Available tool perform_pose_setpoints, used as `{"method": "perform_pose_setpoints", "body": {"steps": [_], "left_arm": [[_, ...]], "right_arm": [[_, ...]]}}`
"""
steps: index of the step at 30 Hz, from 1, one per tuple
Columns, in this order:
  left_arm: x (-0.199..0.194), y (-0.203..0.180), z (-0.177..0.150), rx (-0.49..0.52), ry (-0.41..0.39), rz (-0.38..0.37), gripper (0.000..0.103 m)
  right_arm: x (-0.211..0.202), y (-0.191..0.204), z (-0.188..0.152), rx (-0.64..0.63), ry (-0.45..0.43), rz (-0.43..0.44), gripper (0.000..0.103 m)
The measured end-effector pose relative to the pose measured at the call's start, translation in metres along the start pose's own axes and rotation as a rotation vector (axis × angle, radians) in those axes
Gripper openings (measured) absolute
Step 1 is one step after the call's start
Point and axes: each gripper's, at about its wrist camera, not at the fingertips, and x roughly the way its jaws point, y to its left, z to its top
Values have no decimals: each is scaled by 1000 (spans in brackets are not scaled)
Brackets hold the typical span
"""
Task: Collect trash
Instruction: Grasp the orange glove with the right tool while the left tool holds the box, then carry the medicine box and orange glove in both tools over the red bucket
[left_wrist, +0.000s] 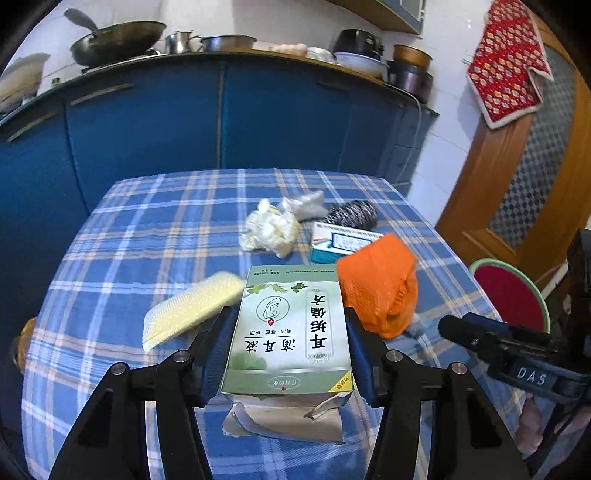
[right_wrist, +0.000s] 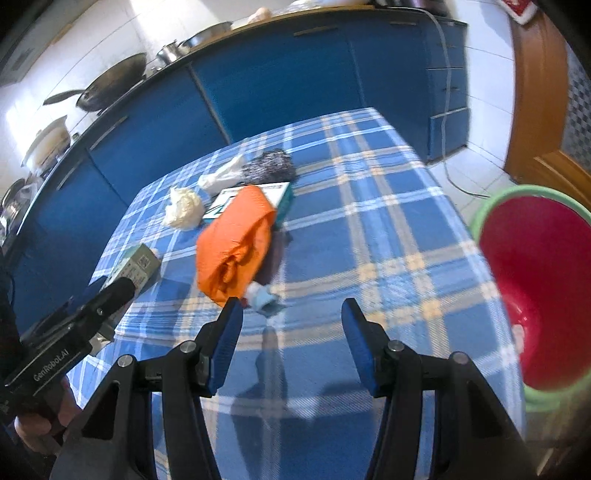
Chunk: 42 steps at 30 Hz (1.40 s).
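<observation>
My left gripper (left_wrist: 288, 312) is shut on a green medicine box (left_wrist: 291, 328) with a torn flap, its pads pressing both long sides just above the plaid tablecloth (left_wrist: 147, 229). The same box (right_wrist: 138, 264) shows at the left of the right wrist view. Other trash lies beyond it: a yellow sponge (left_wrist: 192, 306), an orange bag (right_wrist: 236, 243), crumpled tissue (right_wrist: 184, 208), a teal box (right_wrist: 280, 199), a clear plastic wrap (right_wrist: 221, 175) and a speckled scrubber (right_wrist: 269, 166). My right gripper (right_wrist: 291, 302) is open over bare cloth, and a small light-blue scrap (right_wrist: 262, 297) lies by its left fingertip.
A red bin with a green rim (right_wrist: 535, 288) stands on the floor off the table's right edge. Blue kitchen cabinets (left_wrist: 147, 122) run behind the table, with pans on the counter. A wooden door (left_wrist: 517, 177) is at the right.
</observation>
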Motion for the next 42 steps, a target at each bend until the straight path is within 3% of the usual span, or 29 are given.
{"method": "perform_pose_setpoints", "body": {"steps": [9,18,19,24,26,35,42], "left_arm": [[6,2,7,-21,-6,39,58],[16,6,6,-27,10,17,58],[16,6,6,-27,10,15,58],[15,6,5,-30,8,1,58],[13,5,5,-28,4,-3,58],[-1,-8,9,-13,-27,-28,58],[-9,-30,14,14,-44,-65,58]], "right_arm": [[24,27,17,-83,35,63,58],[48,38,33,-76,22,73,58],[50,39,33,-78,23,70,56],[55,40,32,-88,23,76,14],[49,40,32,-91,5,83,10],[1,38,32,-72,-109,134,8],[-33,22,27,-53,-167,98,8]]}}
